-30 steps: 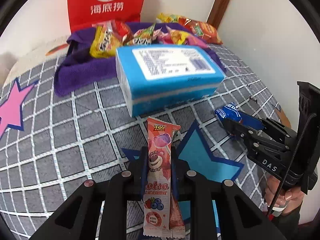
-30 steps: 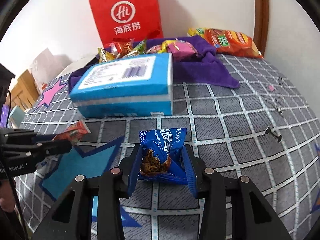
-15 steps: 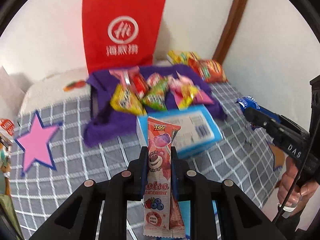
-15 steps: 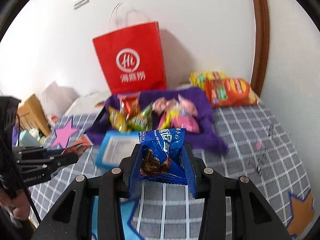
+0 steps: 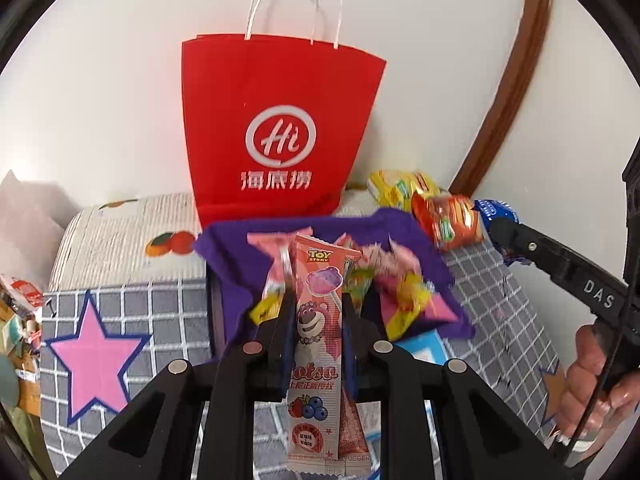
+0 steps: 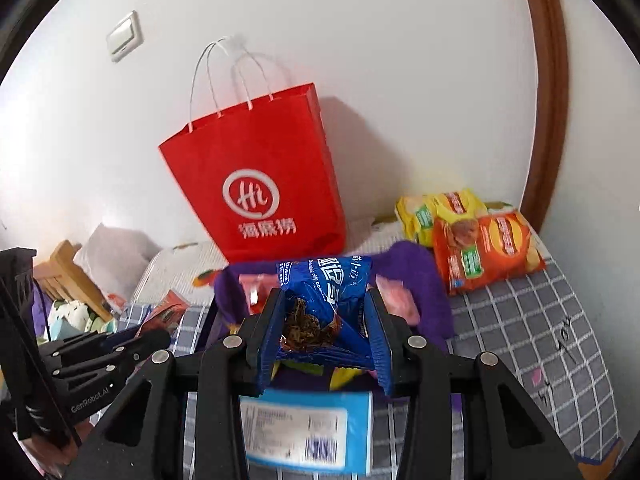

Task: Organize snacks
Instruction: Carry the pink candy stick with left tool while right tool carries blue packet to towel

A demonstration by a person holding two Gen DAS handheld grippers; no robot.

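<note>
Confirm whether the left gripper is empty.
No, the left gripper is shut on a pink Lotso snack packet.

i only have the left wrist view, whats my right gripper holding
Observer: The right gripper has its jaws shut on a blue chocolate chip cookie packet.
Operator: anything below it
Observer: A blue box with a white barcode label lies under that gripper.
Operator: how many chip bags by the door frame
Observer: Two overlapping: a yellow chip bag behind an orange chip bag.
</note>
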